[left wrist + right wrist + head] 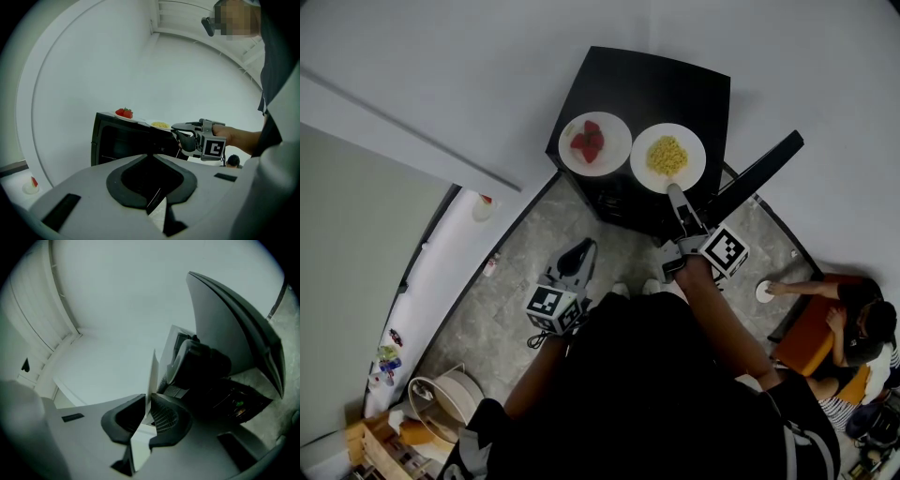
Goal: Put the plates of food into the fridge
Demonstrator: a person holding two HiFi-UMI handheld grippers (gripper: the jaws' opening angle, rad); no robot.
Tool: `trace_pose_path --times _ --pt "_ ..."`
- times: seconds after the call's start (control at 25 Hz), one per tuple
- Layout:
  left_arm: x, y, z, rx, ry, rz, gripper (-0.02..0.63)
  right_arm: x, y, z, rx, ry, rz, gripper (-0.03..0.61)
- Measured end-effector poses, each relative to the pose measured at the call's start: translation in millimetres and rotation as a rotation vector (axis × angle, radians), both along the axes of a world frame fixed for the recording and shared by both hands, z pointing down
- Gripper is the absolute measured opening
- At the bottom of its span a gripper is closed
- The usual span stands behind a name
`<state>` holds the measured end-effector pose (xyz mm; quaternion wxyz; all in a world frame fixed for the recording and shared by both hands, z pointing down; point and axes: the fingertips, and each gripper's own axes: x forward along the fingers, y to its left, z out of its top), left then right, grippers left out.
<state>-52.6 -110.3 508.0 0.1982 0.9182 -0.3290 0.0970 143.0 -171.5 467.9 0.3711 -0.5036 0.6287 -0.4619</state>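
Dim, flat, greyish light everywhere, without hard shadows or glare. Curves straight lines heavily toward the edges (black rounded corners in both gripper views). Blurs the plate rim [151, 380] close to the lens; swallows detail on the black fridge [675, 84], upper centre of the head view.

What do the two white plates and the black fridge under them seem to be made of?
The red-food plate and the yellow-food plate are plain white and smooth with thin rims. They may be ceramic or melamine; the look leaves it open. The fridge has an even black top with a soft sheen, so it is probably painted metal or plastic.
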Motion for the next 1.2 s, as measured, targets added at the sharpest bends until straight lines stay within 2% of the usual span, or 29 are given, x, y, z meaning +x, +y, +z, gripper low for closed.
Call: trace_pose_path --times 0.2,0.6,1.2 --pt "1 6 2 -0.012 -0.004 -0.002 0.031 -1 8 4 -0.011 -0.070 0.003 0.049" --pt "-1 28 3 -0.025 -0.007 -0.002 0.031 -2 40 4 -0.012 -0.134 -0.010 0.048" --pt "-1 51 8 -0.033 0.000 0.008 0.031 -32 80 6 -0.007 -0.201 -0.107 0.048"
